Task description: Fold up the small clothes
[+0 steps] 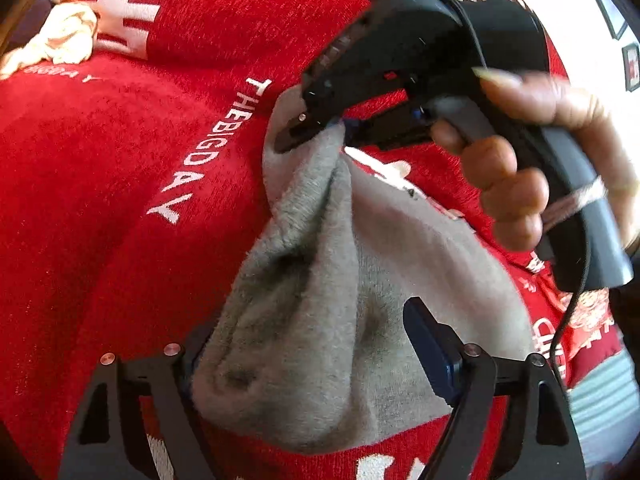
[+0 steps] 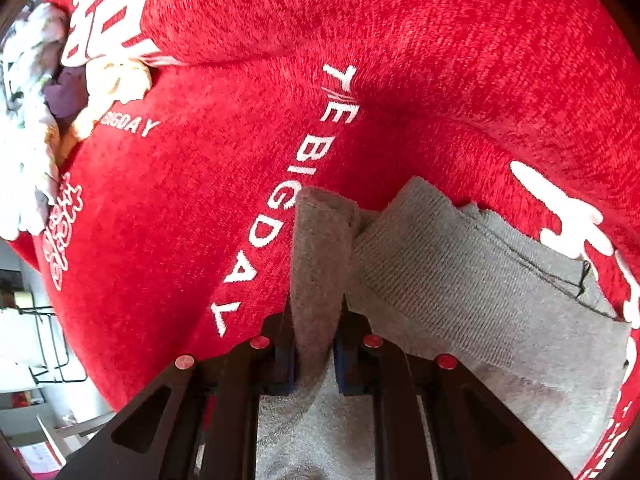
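A small grey garment lay bunched on a red blanket, just beside the white words "THE BIG DAY" stitched into the pile. That lettering ran along the garment's left edge as the left wrist camera saw it.

The right gripper pointed steeply down at the blanket, its jaws drawn almost together on a raised fold of the grey cloth; the pinched ridge stood up between the blue pads. Seen from the left side, the same gripper had the garment's far end nipped and lifted, with a hand wrapped round its dark handle.

The left gripper stood with its jaws wide apart. The near end of the garment sat slack between them, one blue pad clear of the cloth on the right, the other finger hidden behind the cloth on the left.

Further from the lettering, at the blanket's far corner, a heap of pale clothes lay beside a cream one. Beyond the blanket's edge a wire rack showed.
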### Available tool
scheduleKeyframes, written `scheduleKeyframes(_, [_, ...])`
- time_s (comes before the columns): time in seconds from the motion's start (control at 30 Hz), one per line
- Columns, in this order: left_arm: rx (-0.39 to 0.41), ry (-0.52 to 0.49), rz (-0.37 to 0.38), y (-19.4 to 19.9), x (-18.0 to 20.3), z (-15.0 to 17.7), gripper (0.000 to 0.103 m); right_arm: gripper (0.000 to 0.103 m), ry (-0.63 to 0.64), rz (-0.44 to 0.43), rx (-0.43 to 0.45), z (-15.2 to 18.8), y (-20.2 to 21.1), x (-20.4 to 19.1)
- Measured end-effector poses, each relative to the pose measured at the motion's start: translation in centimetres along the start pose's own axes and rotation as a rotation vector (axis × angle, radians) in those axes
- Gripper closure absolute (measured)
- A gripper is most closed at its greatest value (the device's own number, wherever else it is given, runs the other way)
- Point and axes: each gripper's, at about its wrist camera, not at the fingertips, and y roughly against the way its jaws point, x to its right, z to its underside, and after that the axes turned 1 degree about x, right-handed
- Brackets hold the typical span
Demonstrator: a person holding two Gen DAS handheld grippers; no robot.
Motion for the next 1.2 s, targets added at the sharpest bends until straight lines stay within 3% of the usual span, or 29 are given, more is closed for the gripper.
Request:
scheduleKeyframes(0.1, [-0.003,0.07,0.076,0.2,-1.4,-0.2,0.022,0.088,0.001,-0.032,0.017,0.1,0.6,0.5])
scheduleKeyframes(0.13, [0.004,0.084,0.091,0.4,-1.6,-0.2,0.049,0.088,-0.001,-0.045,0.024,0.2,0.8,0.8])
scheduleKeyframes(0.17, [-0.01,0.077,0.103,0.2,-1.5,-0.2,0.069,0.088,-0.002,-0.056,0.028,0.2,1.0,1.0])
scheduleKeyframes(0.2, [-0.026,0.069,0.085,-0.1,-1.4,-0.1,0.079,0.088,-0.002,-0.069,0.032,0.3,1.2,1.3])
scheduleKeyframes(0.4, [0.046,-0.014,-0.04,0.9,1.0,0.6,0.082,0.088,-0.019,-0.128,0.044,0.6,1.3,2.9])
scheduleKeyframes(0.7, [0.029,-0.028,-0.122,0.8,2.4,-0.2,0.082,0.081,-0.147,-0.232,0.033,0.6,-0.4,5.7])
scheduleKeyframes(0.83, [0.015,-0.058,-0.167,1.3,3.2,0.0,0.083,0.088,-0.099,-0.206,0.081,0.7,-0.2,4.8])
scheduleKeyframes(0.93, [0.024,-0.068,-0.179,1.8,3.6,0.1,0.083,0.088,-0.051,-0.195,0.119,1.0,0.7,3.8])
scheduleKeyframes(1.1, [-0.022,0.018,-0.142,1.9,2.4,0.5,0.082,0.088,-0.094,-0.241,0.147,1.6,2.3,5.0])
scheduleKeyframes(1.2, [-0.026,0.017,-0.133,2.0,2.2,0.6,0.082,0.088,-0.114,-0.252,0.146,1.8,2.0,5.2])
